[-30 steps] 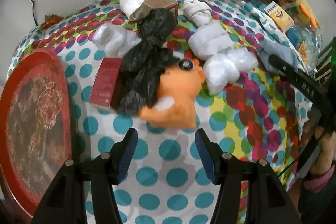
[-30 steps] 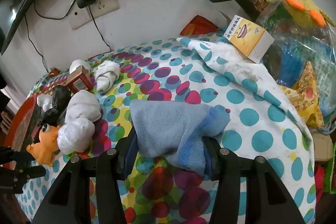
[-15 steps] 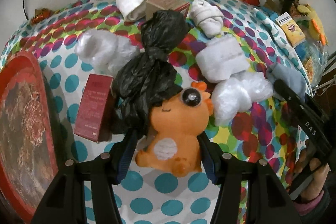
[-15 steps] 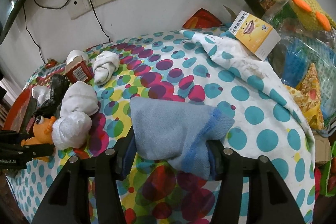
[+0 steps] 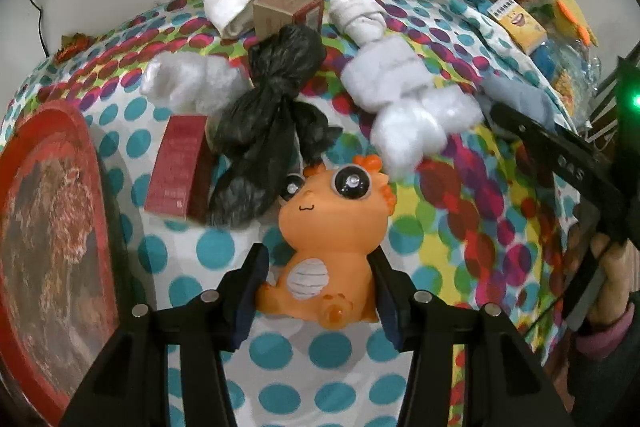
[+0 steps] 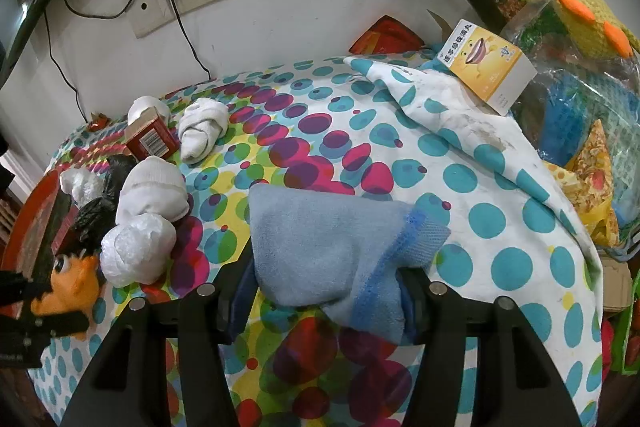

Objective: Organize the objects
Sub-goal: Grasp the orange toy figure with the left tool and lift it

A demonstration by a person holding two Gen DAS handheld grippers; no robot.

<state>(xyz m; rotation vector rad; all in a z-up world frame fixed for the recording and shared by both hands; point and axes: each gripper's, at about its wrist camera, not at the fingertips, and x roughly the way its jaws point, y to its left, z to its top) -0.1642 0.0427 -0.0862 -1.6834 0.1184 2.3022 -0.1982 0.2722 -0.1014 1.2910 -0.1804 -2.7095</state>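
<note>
- The left gripper point(image 5: 316, 283) has its jaws closed in against the sides of the orange toy dragon point(image 5: 330, 243), which sits upright between them on the spotted tablecloth point(image 5: 440, 247).
- Just ahead of it to the left lies a black plastic bag point(image 5: 266, 131), with a red box point(image 5: 178, 167) beside that.
- The right gripper point(image 6: 324, 291) is clamped on a blue cloth point(image 6: 328, 243) bunched between its jaws.
- Far ahead to its right stands a yellow box point(image 6: 486, 67).
</note>
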